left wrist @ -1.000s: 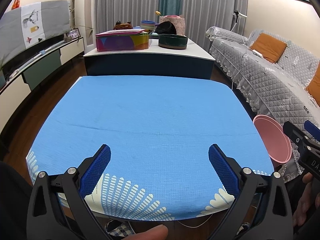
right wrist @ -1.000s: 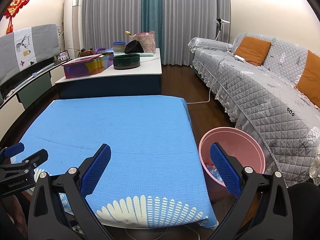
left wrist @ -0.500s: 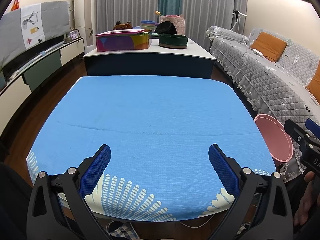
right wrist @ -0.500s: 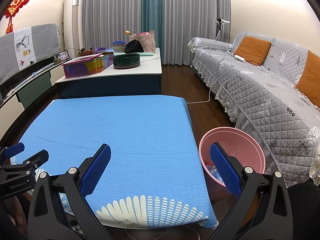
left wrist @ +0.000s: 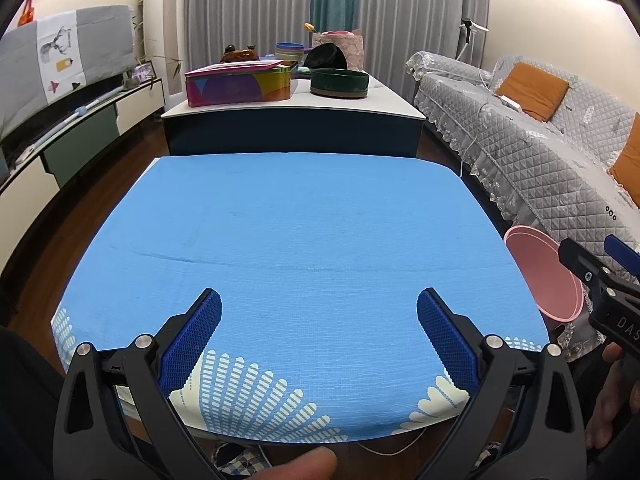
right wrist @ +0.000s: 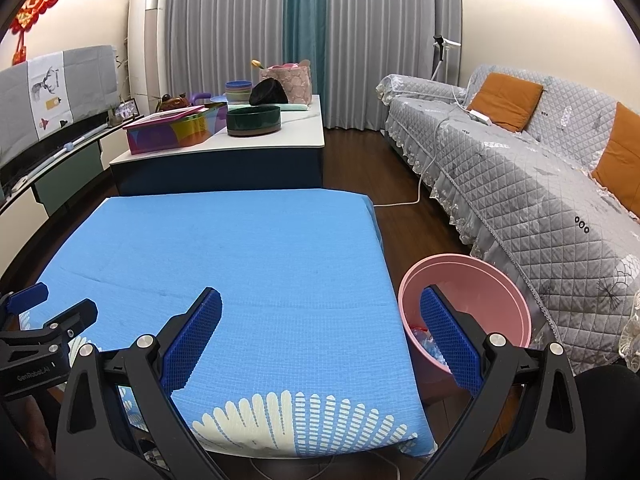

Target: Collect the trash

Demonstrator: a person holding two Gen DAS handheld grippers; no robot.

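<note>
Right wrist view shows the pink bin on the floor just off the right edge of the blue-clothed table, between it and the quilted grey sofa. Crumpled clear and red trash lies in the bin's bottom. No loose trash is visible on the cloth in either view, so the collecting looks close to finished, as far as these views reach. The right gripper hangs over the table's near right corner, jaws spread wide and holding nothing, its right finger overlapping the bin's mouth. The left gripper hovers over the near edge, likewise released and empty; from there the bin sits far right. The right hand is the nearer one to the bin.
</note>
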